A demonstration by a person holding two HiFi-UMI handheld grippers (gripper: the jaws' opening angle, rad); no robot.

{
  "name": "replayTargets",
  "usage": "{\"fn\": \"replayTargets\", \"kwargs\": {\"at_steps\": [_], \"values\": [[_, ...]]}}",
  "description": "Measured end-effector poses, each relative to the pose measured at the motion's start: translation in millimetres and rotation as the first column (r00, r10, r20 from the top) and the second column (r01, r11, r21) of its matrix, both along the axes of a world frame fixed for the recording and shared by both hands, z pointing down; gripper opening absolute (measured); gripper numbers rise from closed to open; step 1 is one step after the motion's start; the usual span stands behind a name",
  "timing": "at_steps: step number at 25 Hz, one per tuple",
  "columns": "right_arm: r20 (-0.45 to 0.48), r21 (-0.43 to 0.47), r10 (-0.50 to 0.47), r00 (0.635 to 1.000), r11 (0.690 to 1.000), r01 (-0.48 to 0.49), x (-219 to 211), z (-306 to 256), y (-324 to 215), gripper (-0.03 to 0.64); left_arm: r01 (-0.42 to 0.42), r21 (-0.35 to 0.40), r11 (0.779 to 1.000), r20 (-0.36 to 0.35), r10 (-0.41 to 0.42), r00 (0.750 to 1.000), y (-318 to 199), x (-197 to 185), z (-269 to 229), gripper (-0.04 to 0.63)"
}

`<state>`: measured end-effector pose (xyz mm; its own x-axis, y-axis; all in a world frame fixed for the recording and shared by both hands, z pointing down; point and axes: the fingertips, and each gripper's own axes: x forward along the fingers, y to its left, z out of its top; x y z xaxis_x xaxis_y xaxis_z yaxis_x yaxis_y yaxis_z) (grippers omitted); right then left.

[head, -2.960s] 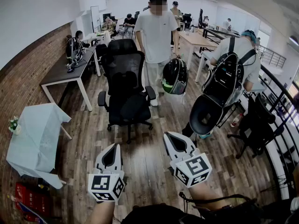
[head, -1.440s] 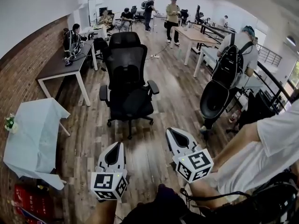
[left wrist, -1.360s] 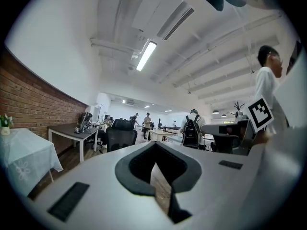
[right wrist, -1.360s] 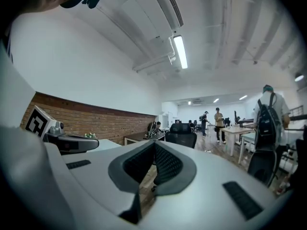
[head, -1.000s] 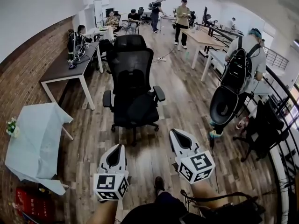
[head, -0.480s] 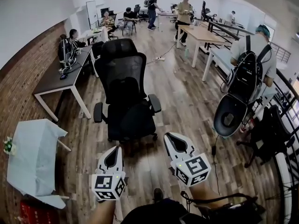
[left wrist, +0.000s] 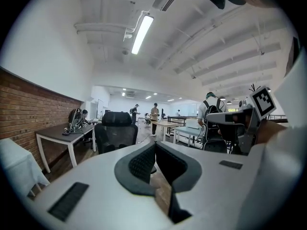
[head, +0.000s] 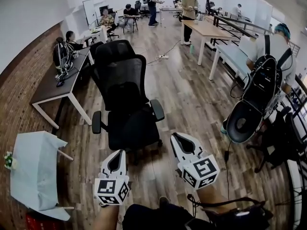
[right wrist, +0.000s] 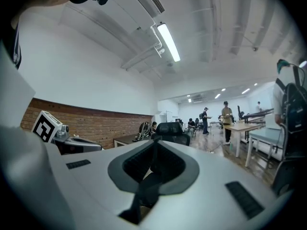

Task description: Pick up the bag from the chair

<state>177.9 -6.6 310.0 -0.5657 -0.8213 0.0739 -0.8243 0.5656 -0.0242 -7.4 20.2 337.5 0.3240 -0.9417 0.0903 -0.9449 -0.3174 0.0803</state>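
Since the chair (head: 125, 97) stands straight ahead and a bit far, both tools must go forward. Bag (head: 133, 127) is prob. the dark lump on it; black on black, hard to tell. Left tool (head: 117, 152) looks nearer vs. right tool (head: 175, 136). Both are pinched closed w/ nothing inside.

Left tool (left wrist: 154, 146) jaws together, empty; black chair (left wrist: 115, 132) ahead, desk (left wrist: 61, 136) alongside.

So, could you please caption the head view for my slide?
Left gripper and right gripper, both shut, point toward a black office chair.
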Motion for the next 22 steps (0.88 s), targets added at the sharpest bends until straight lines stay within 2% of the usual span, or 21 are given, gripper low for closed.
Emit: {"fn": "replayTargets", "kwargs": {"at_steps": [4, 11, 15, 18, 20, 22], "values": [[-0.007, -0.018, -0.010, 1.000, 1.000, 0.010, -4.3, 8.4, -23.0, 0.021, -0.012, -0.019, 1.000, -0.009, 0.012, 1.000, -24.7, -0.3, 8.7, 0.011], [-0.037, -0.037, 0.005, 0.999, 0.999, -0.006, -33.8, 22.1, -70.4, 0.043, -0.048, -0.031, 0.998, -0.026, 0.047, 0.999, -82.2, -23.5, 28.0, 0.012], [-0.057, -0.036, 0.010, 0.998, 0.999, -0.012, -57.4, 21.3, -98.1, 0.089, -0.069, -0.041, 0.997, -0.001, 0.069, 0.998, -115.1, -44.8, 37.8, 0.012], [-0.073, -0.058, 0.007, 0.997, 0.998, -0.012, -74.9, 29.0, -121.7, 0.120, -0.077, -0.074, 0.994, 0.018, 0.078, 0.997, -139.2, -59.0, 57.1, 0.014], [-0.084, -0.078, 0.003, 0.996, 0.997, -0.010, -86.1, 36.8, -137.1, 0.123, -0.087, -0.110, 0.990, 0.019, 0.090, 0.996, -155.2, -66.3, 75.6, 0.047], [-0.090, -0.097, -0.005, 0.996, 0.995, -0.004, -97.1, 46.3, -151.8, 0.127, -0.109, -0.159, 0.981, 0.019, 0.114, 0.993, -169.7, -70.5, 96.5, 0.139]]}}
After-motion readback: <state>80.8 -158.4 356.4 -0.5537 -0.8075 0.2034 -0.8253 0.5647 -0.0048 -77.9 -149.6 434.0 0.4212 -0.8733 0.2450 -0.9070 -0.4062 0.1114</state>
